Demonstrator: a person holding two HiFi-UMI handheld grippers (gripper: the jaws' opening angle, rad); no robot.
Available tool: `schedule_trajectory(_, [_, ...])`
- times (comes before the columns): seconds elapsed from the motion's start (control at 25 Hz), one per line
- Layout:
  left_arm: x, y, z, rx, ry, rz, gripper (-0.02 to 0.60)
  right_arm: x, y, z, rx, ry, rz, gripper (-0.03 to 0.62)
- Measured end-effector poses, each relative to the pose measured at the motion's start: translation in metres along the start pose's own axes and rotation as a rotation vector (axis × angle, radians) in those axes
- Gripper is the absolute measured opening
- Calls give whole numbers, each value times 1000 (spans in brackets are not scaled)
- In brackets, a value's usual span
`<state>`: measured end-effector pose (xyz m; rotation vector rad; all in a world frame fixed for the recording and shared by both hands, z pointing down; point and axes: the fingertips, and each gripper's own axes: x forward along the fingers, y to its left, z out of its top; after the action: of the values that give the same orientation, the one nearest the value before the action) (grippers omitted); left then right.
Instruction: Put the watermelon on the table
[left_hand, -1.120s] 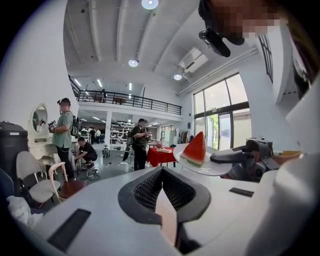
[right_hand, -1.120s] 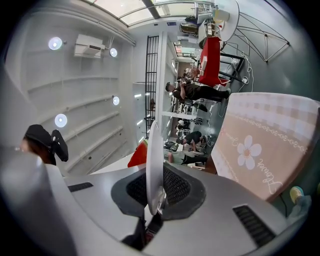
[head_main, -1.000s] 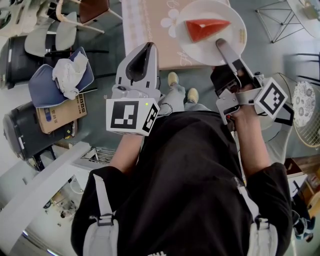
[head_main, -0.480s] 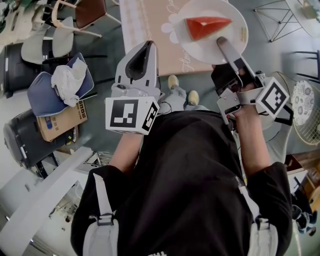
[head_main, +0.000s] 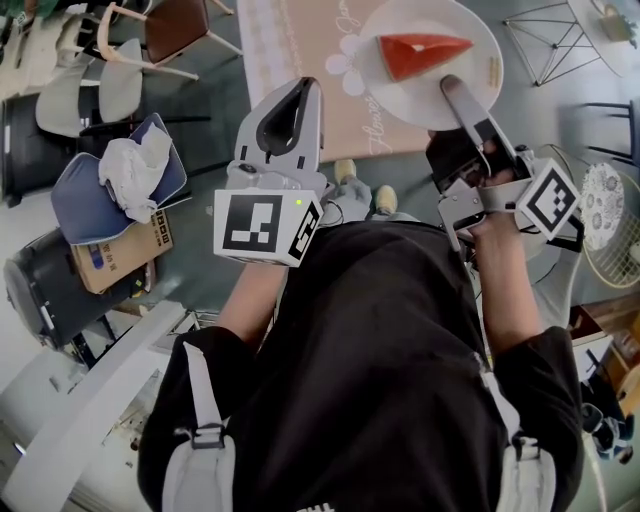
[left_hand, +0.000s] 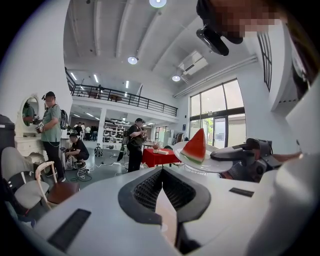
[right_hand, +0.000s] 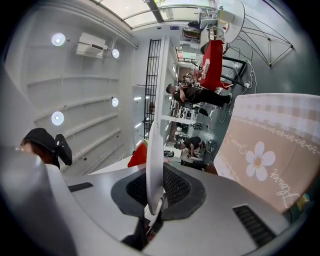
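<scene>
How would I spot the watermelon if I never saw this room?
Find the table with the beige flowered cloth at the top of the head view. Over its right side the right gripper pinches a round white plate in its jaws, and the watermelon lies on it. It is the plate's only bright red thing, a pointed wedge.

The counter (head_main: 300, 50) is covered by a beige cloth (right_hand: 272, 150) with a pale checked border, a white flower print (head_main: 345, 62) and cursive script. A round white plate (head_main: 400, 100) overlaps the counter's near edge in the head view; whether it touches the cloth cannot be told. The counter stands on a grey floor (head_main: 215, 110). A wooden chair with a brown seat (head_main: 180, 22), a pale grey chair (head_main: 60, 100) and the person's pale shoes (head_main: 385, 197) also rest on that floor.
</scene>
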<state>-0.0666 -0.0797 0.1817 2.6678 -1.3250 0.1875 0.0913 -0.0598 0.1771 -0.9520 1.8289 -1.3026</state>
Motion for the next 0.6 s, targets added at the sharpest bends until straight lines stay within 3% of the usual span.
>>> schedule_trajectory(0.6, [28,28,-1,-10,4,-61,9,30,-7,1,-8,-37,-22,25])
